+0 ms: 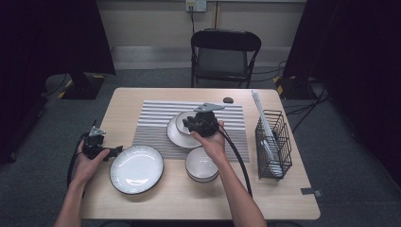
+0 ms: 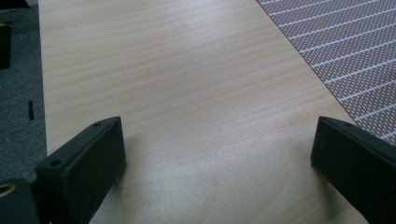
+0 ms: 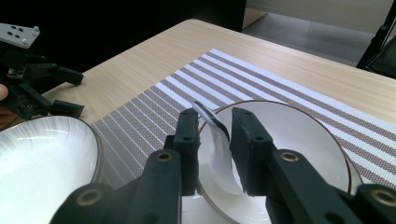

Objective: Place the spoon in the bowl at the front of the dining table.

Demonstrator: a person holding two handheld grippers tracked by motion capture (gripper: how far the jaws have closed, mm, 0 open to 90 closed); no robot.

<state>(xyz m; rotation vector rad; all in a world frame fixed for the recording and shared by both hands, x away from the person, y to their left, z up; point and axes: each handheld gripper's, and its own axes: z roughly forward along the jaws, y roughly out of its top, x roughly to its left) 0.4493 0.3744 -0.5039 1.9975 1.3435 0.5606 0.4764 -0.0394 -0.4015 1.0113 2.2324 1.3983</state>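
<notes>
On striped placemat point(image 1: 156, 124): small bowl point(image 3: 299, 140) sits on saucer point(image 1: 176, 135); white spoon point(image 3: 215, 140) stands in bowl, between jaws of right gripper point(image 3: 214, 154). Spoon placement judged nearly done; release and withdrawal left. Right jaws: narrow gap, pads beside spoon handle, contact unclear. Left gripper point(image 2: 215, 154): jaws wide apart, nothing between, over bare table point(image 2: 187, 70), beside large plate point(image 1: 136, 169).

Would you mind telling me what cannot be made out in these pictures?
- Spoon: in the right gripper view, its lower end is hidden behind the jaws of the right gripper.
- Bowl: in the high view, the right gripper covers most of it.
- Rack: in the high view, its contents are too small to name.
- Dark thing near the table's far edge: in the high view, too small to identify.
</notes>
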